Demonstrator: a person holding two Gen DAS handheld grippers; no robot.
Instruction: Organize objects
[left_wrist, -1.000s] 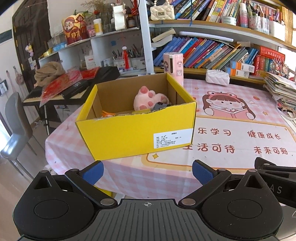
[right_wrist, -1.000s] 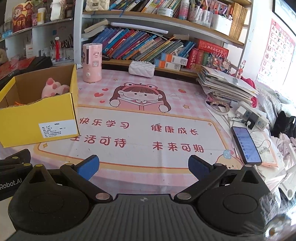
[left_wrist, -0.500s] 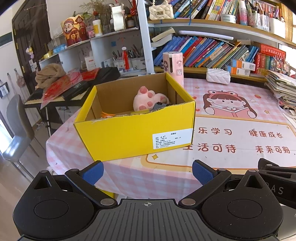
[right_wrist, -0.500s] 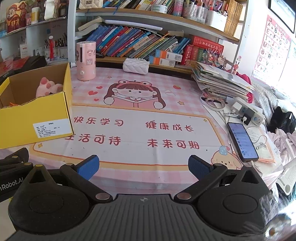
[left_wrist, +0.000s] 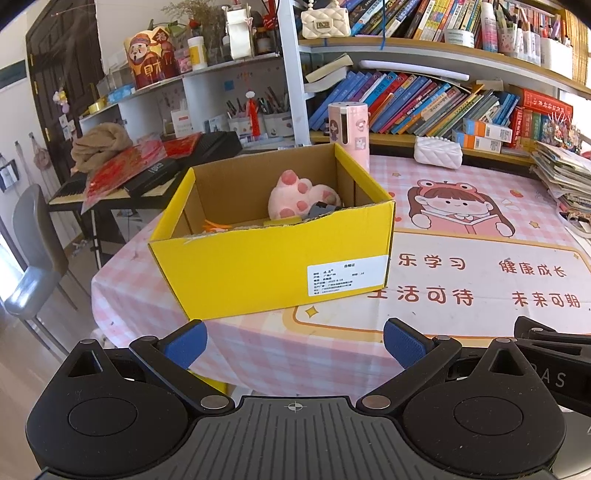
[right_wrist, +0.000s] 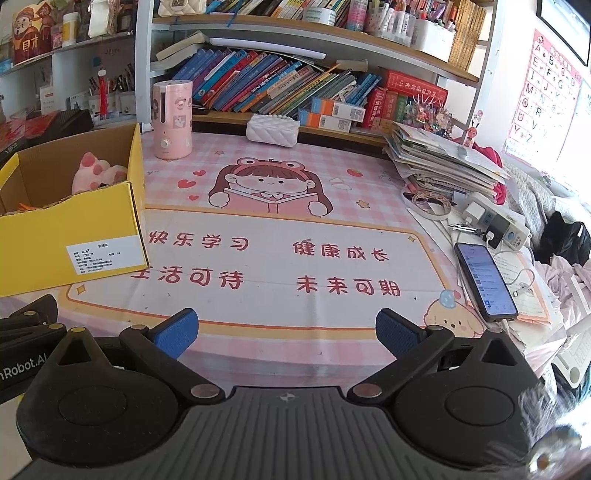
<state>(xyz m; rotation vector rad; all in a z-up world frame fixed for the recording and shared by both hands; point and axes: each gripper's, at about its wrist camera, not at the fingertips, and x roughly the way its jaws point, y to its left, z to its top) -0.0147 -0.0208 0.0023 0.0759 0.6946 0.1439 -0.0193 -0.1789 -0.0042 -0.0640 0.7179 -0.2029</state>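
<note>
Both grippers (left_wrist: 293, 341) (right_wrist: 286, 330) spread (empty) near yellow box (left_wrist: 273, 266).

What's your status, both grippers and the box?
Left gripper open, empty. Right gripper open, empty. Yellow box upright on table, pink paw plush inside. Nothing in the way.

A yellow box (left_wrist: 258, 266) sits open-topped on the table's left side, white label on its front. Inside lie a pink paw plush (left_wrist: 299, 197), something dark, and perhaps orange bits.

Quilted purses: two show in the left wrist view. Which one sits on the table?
The white quilted purse by the bookshelf's foot; the cream one sits on a high shelf.
</note>
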